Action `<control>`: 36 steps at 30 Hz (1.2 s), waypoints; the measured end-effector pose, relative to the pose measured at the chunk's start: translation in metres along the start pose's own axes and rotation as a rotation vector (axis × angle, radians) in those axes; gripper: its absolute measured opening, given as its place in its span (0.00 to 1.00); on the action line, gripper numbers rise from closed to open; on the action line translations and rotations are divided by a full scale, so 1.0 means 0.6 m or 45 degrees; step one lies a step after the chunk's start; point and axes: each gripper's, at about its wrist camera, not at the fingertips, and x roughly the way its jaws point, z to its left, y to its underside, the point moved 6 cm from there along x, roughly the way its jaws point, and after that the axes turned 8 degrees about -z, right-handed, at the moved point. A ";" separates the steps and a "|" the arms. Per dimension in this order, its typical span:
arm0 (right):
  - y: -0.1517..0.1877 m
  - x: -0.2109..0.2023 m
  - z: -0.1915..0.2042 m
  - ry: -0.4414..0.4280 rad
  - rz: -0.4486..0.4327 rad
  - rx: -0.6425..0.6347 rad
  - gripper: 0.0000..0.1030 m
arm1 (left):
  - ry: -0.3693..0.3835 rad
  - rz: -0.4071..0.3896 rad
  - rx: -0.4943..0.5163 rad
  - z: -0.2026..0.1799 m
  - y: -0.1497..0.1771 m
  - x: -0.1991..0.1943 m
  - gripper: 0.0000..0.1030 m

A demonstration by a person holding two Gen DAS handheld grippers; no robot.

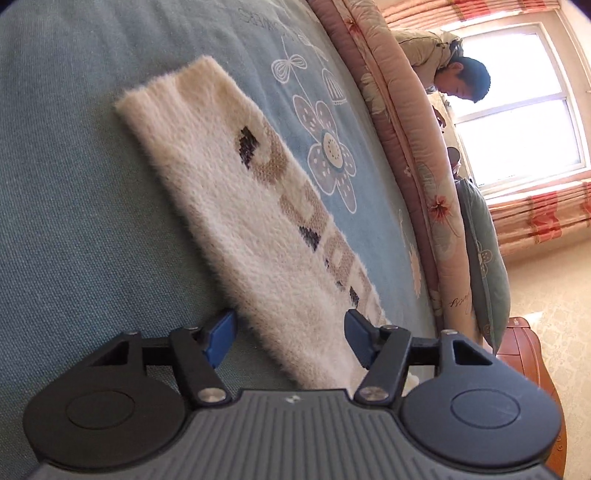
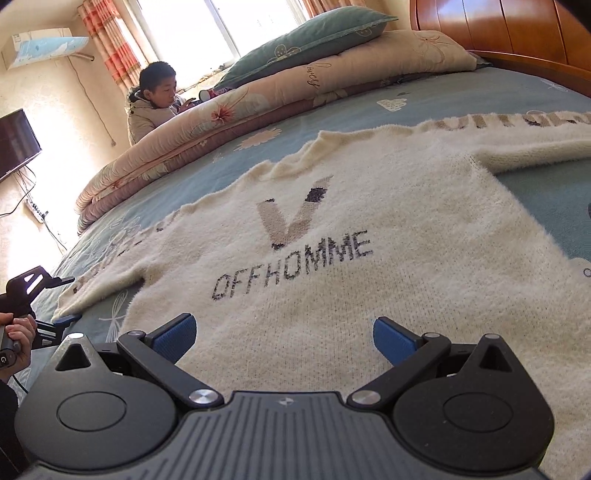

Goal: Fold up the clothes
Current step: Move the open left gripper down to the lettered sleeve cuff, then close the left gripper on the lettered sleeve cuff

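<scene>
left tool (image 1: 290, 334) half open around fuzzy sleeve (image 1: 229, 192), not pinching yet; right tool (image 2: 284, 338) wide open, empty, over sweater (image 2: 332, 258) on bed (image 2: 443, 96), ready for folding.

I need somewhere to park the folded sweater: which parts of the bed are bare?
Bare sheet lies beside the sleeve, away from the quilt, and between sweater and rolled quilt. Crowded along the quilt, pillow and headboard.

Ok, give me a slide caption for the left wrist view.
Left gripper with open fingers straddling the cream sweater's sleeve on the blue bedspread.
</scene>
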 end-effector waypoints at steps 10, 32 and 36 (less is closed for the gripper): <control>-0.033 0.020 0.058 -0.098 0.021 0.025 1.00 | 0.002 -0.044 -0.056 0.015 -0.043 0.010 0.60; -0.002 0.150 0.326 -0.418 0.556 -0.594 1.00 | 0.112 0.013 0.025 0.017 -0.100 0.055 0.62; 0.009 0.152 0.333 -0.431 0.582 -0.623 1.00 | 0.110 0.011 0.070 0.012 -0.099 0.057 0.62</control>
